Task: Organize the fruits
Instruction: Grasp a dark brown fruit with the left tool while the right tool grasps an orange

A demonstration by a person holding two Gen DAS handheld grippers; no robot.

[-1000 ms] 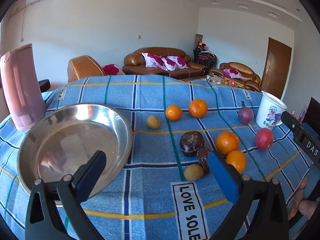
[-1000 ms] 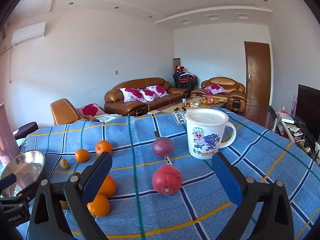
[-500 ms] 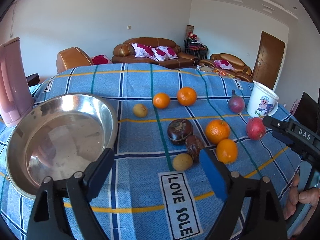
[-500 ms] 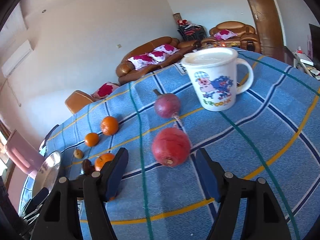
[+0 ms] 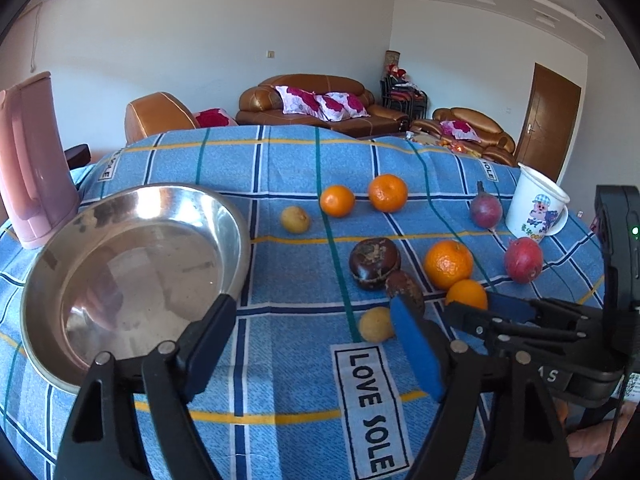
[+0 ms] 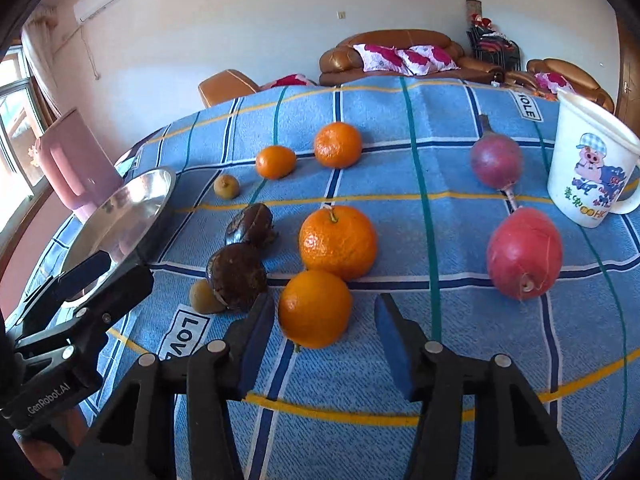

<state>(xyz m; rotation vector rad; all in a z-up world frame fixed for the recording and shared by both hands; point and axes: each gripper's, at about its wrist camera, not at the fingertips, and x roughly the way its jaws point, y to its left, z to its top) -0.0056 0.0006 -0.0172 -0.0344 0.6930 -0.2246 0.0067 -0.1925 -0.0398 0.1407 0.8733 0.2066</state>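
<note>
We find the fruit spread over a blue plaid tablecloth (image 5: 280,168) printed with "LOVE SOLE" labels. The right gripper (image 6: 324,336) points down at the nearest small round orange (image 6: 315,307); its jaws are closing, the orange sits between the blue pads, the left pad at its skin and the right pad apart from it, so the orange is not clamped. Touching that orange on its far side is a larger stemmed orange (image 6: 338,242). To their left lie two dark brown wrinkled fruits (image 6: 237,277) and a small yellowish-brown fruit (image 6: 203,297), close together. Farther back we note two more oranges (image 6: 338,145), side by side, and another small yellowish fruit (image 6: 226,186). On the right rest a red oval fruit (image 6: 524,253) and a purple round fruit (image 6: 496,163) with a stem, both near a white plastic mug (image 6: 588,168) bearing a cartoon pig. The left gripper (image 5: 316,340) stands over the near cloth, its jaws closing with nothing between them, the left finger over the rim of a shallow round stainless-steel bowl (image 5: 132,280) (no fruit in it). A pink plastic kettle (image 5: 32,160) stands behind the bowl.
</note>
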